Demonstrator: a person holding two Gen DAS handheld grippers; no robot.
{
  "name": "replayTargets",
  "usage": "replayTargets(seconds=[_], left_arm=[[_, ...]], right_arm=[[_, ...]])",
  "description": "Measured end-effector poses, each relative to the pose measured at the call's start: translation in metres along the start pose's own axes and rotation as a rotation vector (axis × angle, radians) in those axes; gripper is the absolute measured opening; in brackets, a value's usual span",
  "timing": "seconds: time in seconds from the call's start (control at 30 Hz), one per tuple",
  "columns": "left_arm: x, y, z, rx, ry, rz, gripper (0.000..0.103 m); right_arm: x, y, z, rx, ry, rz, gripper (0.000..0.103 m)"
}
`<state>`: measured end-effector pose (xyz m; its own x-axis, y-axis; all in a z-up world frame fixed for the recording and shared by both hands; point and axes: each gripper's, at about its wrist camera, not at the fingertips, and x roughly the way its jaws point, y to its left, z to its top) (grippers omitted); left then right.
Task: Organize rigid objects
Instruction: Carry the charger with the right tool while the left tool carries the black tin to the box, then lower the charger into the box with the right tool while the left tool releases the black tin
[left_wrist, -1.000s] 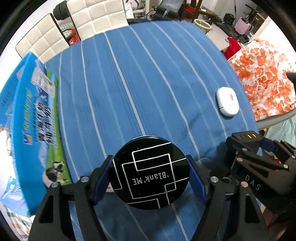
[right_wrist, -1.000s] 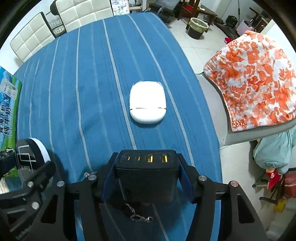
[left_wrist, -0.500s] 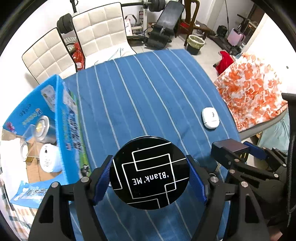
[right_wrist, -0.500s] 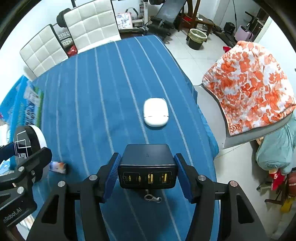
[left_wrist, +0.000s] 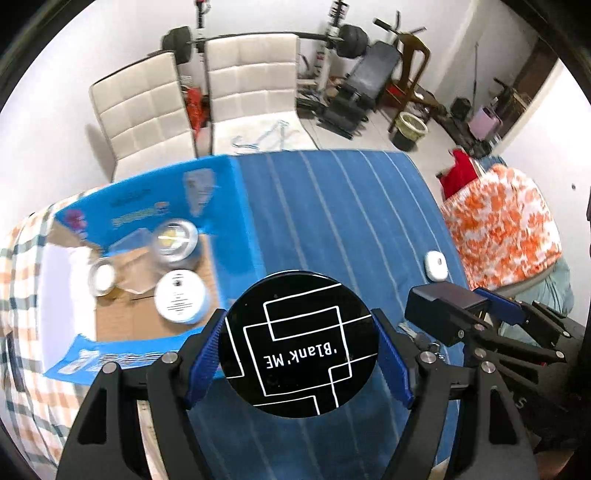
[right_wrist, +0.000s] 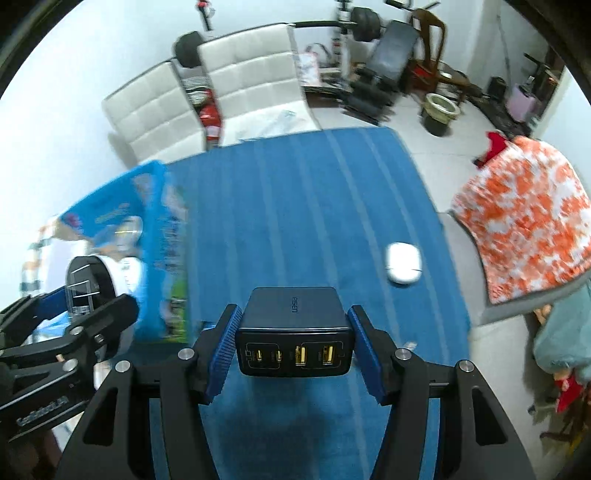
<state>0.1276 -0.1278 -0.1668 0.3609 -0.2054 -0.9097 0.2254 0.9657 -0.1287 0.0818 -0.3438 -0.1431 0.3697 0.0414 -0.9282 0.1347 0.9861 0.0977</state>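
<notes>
The left gripper (left_wrist: 299, 347) clamps a round black tin (left_wrist: 298, 343) printed with white lines and the words "Blank ME", its blue pads (left_wrist: 205, 354) pressed against the tin's two sides. The right gripper (right_wrist: 293, 339) grips a dark multi-port charger (right_wrist: 293, 332) by its sides, ports facing the camera. Both grips are unchanged from a second ago, but both tools have risen well above the blue striped tablecloth (left_wrist: 332, 206): earlier the cloth filled each view, and now the white chairs (left_wrist: 251, 85), the weight bench (left_wrist: 373, 74) and the floor beyond the table show. The open blue cardboard box (left_wrist: 236, 206) at the table's left edge, earlier seen only as a side wall, now shows its inside, with a silver can (left_wrist: 173, 240), a white-lidded jar (left_wrist: 181, 295) and a smaller round container (left_wrist: 101, 277) on its floor. The white oval case (right_wrist: 403, 263) lies on the cloth near the right edge, looking much smaller than before. The orange floral cloth (right_wrist: 524, 221) drapes a chair beside the table.
</notes>
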Motion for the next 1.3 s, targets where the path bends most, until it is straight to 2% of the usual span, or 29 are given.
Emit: replayTargets(seconds=[0.17,0.37,0.53,0.7,0.87,0.97,1.07,1.3], left_arm=[[-0.026,0.061,-0.004,-0.078,-0.028,0.029,0.074],[-0.038,0.150,-0.013,-0.200,-0.019,0.098,0.074],[-0.022,0.217,-0.018,-0.277,0.017,0.153,0.074],[0.015,0.252,-0.015,-0.288,0.074,0.173,0.074],[0.061,0.276,-0.015,-0.272,0.195,0.153,0.074],[0.079,0.286,-0.018,-0.275,0.233,0.151,0.074],[0.088,0.289,-0.019,-0.267,0.238,0.172,0.074],[0.097,0.275,-0.013,-0.175,0.245,0.235,0.074]], right_arm=[[-0.011,0.062,0.005,-0.057,-0.008,0.084,0.061],[-0.004,0.153,0.013,-0.145,-0.003,0.164,0.061],[0.020,0.225,0.011,-0.207,0.011,0.228,0.061],[0.070,0.287,0.017,-0.244,0.020,0.248,0.061],[0.125,0.311,0.022,-0.214,0.070,0.261,0.061],[0.152,0.315,0.021,-0.181,0.101,0.273,0.061],[0.171,0.318,0.018,-0.162,0.112,0.266,0.061],[0.208,0.310,0.010,-0.111,0.156,0.241,0.062]])
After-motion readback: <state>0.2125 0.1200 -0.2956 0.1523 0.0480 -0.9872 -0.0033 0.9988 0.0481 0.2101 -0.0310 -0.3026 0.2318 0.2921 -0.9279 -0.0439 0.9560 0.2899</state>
